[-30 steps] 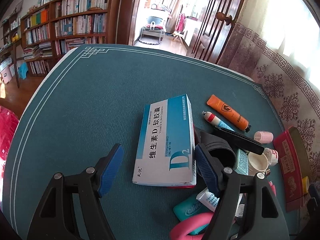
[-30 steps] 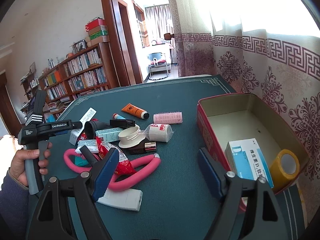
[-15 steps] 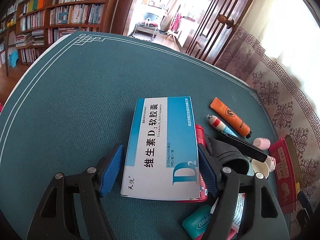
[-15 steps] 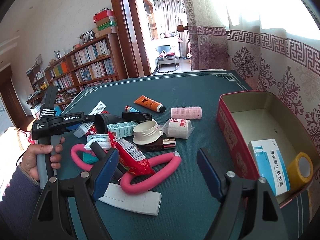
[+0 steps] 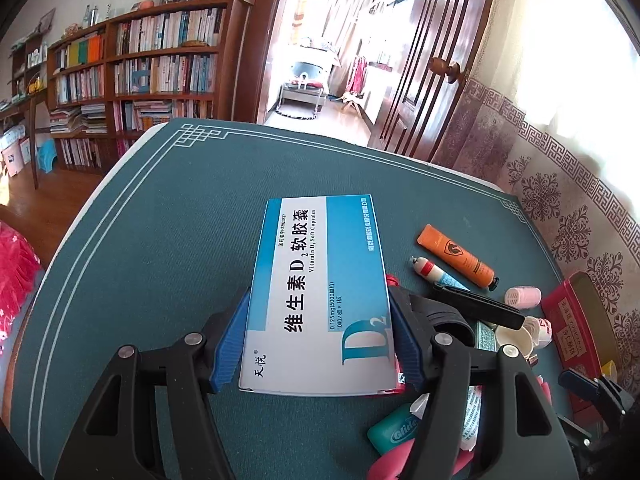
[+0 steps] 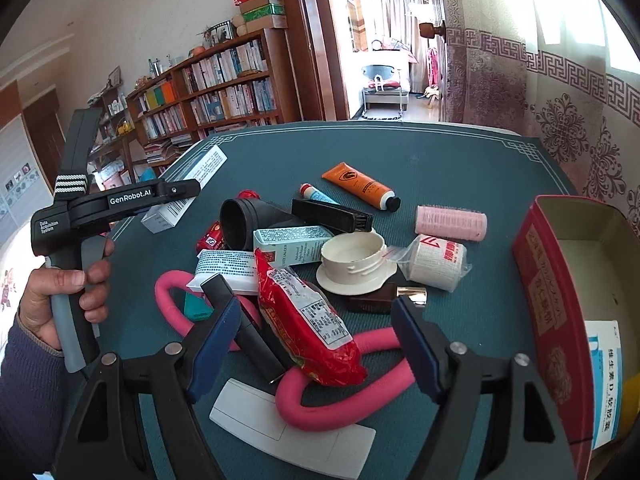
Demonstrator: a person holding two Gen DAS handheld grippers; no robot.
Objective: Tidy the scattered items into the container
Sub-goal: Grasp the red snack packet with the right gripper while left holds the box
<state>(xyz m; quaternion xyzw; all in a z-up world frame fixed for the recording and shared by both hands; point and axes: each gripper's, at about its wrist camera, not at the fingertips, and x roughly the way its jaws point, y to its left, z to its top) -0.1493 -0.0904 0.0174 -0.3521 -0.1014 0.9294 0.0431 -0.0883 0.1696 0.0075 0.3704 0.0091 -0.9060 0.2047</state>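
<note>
Left wrist view: the left hand-held gripper (image 5: 320, 344) presses its blue pads on both long sides of a white and blue medicine box (image 5: 316, 300), so the box is held. Its jaws have just been closing on this box. To the right of it lie a teal floss case (image 5: 394, 432), an orange tube (image 5: 456, 258) and a pink hair roller (image 5: 522, 296) on the green table (image 5: 160, 260). At the right edge stands the red tin (image 5: 572, 328), well apart from the held box.

Right wrist view shows the right hand-held gripper (image 6: 316, 344) with its jaws partly open and just closing. A red snack packet (image 6: 308, 316) lies between the pads, but they do not touch it. Under the packet is a pink foam loop (image 6: 340, 396), and near the camera a flat white card (image 6: 292, 428). Further away are a white lid (image 6: 352, 264), a black funnel (image 6: 248, 220) and a black comb (image 6: 332, 216). On the right, the red tin (image 6: 548, 308) is open and holds another medicine box. On the left, a hand (image 6: 60, 300) holds the handle of the other gripper.
</note>
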